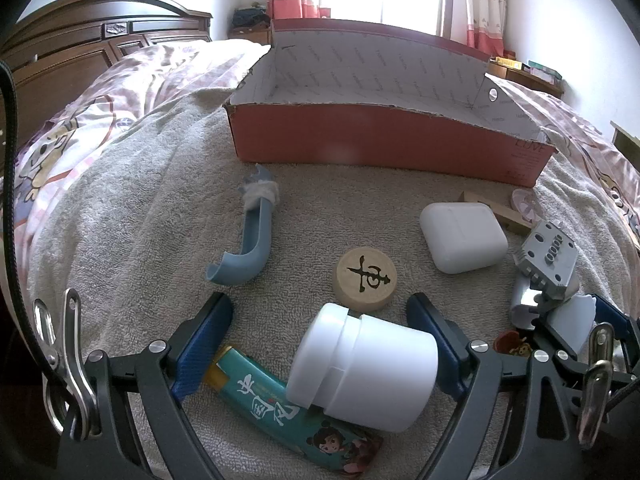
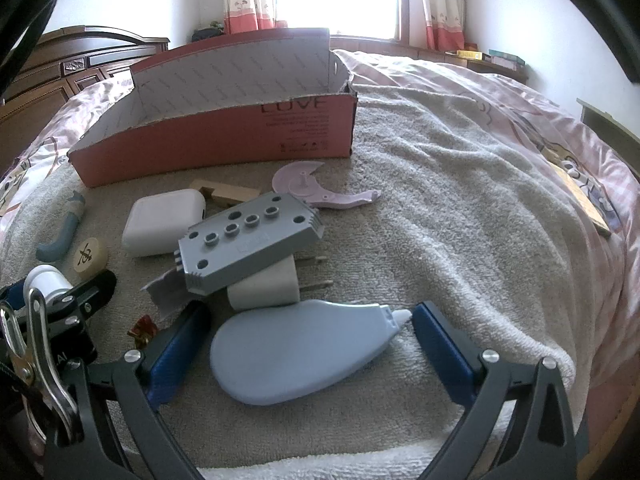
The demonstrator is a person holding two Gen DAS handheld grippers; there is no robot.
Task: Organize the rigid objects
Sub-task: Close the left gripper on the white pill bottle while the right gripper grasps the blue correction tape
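Note:
My left gripper (image 1: 320,344) is open around a white plastic jar (image 1: 364,364) lying on its side on the towel, over a teal lighter (image 1: 288,404). A wooden chess piece (image 1: 365,280), a white earbud case (image 1: 462,236) and a blue curved plastic part (image 1: 250,246) lie just beyond. My right gripper (image 2: 308,344) is open around a pale blue correction-tape dispenser (image 2: 296,352). A grey block with holes (image 2: 248,240) rests on a white plug adapter (image 2: 268,288) ahead of it. The open red cardboard box (image 1: 380,140) stands behind, also in the right wrist view (image 2: 224,132).
A wooden block (image 2: 224,194) and a pink plastic piece (image 2: 316,190) lie in front of the box. Everything sits on a beige towel (image 2: 460,200) over a pink bedspread (image 2: 540,100). A wooden headboard (image 1: 72,64) is at the left.

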